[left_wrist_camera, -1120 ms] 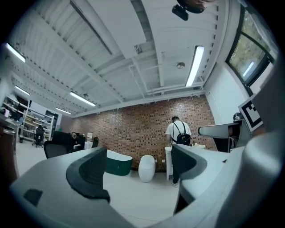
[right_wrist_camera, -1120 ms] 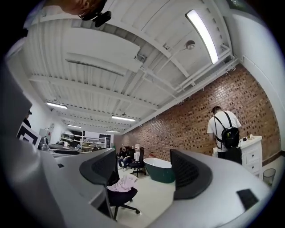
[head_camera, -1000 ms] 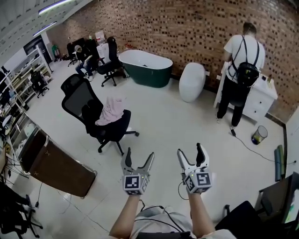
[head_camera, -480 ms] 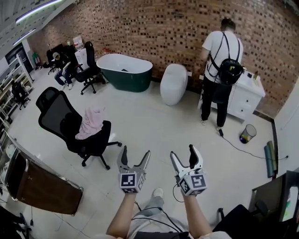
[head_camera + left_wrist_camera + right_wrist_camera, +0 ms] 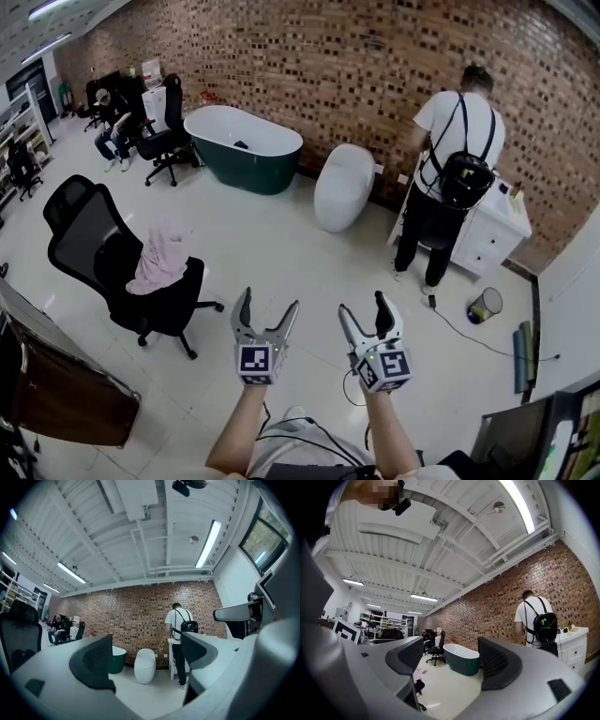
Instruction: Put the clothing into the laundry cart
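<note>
The pink clothing (image 5: pixel 161 261) lies draped over the seat of the black office chair (image 5: pixel 82 232) at the left of the room, well apart from both of your tongs. The brown laundry cart with a metal rim (image 5: pixel 66 398) stands at the near left, close to the chair but not touching it.

You hold both tongs side by side over the pale floor, pointing toward the far brick wall (image 5: pixel 356 66). Your left tongs (image 5: pixel 269 302) are released, with the jaws apart and only the room showing between them. Your right tongs (image 5: pixel 364 306) are released too. Their jaws have just closed a little, but they do not meet and nothing is between them.

Far from you, a dark green bathtub with a white inside (image 5: pixel 246 150) stands by the wall. To its right is a white egg-shaped object (image 5: pixel 344 187). Further right, a person with a black backpack (image 5: pixel 450 187) stands at a white drawer cabinet (image 5: pixel 492 234).
</note>
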`<state>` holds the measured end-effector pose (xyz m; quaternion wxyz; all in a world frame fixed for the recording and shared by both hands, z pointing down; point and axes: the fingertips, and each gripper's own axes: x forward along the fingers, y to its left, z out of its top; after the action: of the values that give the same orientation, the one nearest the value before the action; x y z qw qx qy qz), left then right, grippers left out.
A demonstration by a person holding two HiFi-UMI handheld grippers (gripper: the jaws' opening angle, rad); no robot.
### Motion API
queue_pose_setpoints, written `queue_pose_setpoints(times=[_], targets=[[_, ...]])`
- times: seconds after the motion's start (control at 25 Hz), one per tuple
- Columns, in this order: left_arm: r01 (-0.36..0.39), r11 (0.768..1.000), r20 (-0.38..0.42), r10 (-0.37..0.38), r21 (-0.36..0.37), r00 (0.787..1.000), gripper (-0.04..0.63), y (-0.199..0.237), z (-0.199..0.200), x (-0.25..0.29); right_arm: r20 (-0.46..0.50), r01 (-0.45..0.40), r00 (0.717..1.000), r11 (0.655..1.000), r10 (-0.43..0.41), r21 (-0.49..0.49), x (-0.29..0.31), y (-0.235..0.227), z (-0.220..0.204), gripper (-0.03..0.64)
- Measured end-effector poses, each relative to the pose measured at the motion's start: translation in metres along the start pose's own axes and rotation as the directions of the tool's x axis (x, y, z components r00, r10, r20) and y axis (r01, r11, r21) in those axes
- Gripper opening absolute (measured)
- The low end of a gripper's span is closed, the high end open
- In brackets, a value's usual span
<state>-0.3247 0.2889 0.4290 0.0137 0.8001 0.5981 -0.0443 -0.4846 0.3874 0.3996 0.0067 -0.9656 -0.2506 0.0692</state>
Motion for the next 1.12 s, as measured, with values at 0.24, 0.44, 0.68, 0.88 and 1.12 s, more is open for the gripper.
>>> queue_pose_setpoints(times=[0.24, 0.44, 0.68, 0.88, 1.12], targets=[[0.04, 0.999, -0.022, -0.04, -0.01, 0.999, 0.428, 0.013, -0.018, 0.065, -0.041, -0.015, 0.999, 1.0, 0.015, -0.019, 0.05, -0.022, -0.02, 0.376], [0.044, 0.999, -0.038, -0.044, 0.001, 0.998, 0.428, 0.013, -0.032, 0.119, -0.035, -0.003, 0.999, 1.0, 0.004, 0.013, 0.097, -0.068, -0.03, 0.374], [-0.04, 0.999, -0.048, 0.041, 0.031, 0.998, 0.428, 0.027, -0.055, 0.204, -0.01, -0.092, 0.996, 0.995, 0.092, 0.033, 0.177, -0.129, -0.042, 0.374], [-0.126, 0.991, -0.029, 0.127, 0.038, 0.991, 0.428, 0.036, -0.052, 0.287, 0.004, -0.179, 0.984, 0.982, 0.179, 0.056, 0.259, -0.185, -0.04, 0.374], [-0.214, 0.966, 0.035, 0.211, 0.148, 0.977, 0.428, 0.058, -0.011, 0.329, 0.01, -0.29, 0.957, 0.95, 0.291, 0.118, 0.334, -0.198, -0.048, 0.374]])
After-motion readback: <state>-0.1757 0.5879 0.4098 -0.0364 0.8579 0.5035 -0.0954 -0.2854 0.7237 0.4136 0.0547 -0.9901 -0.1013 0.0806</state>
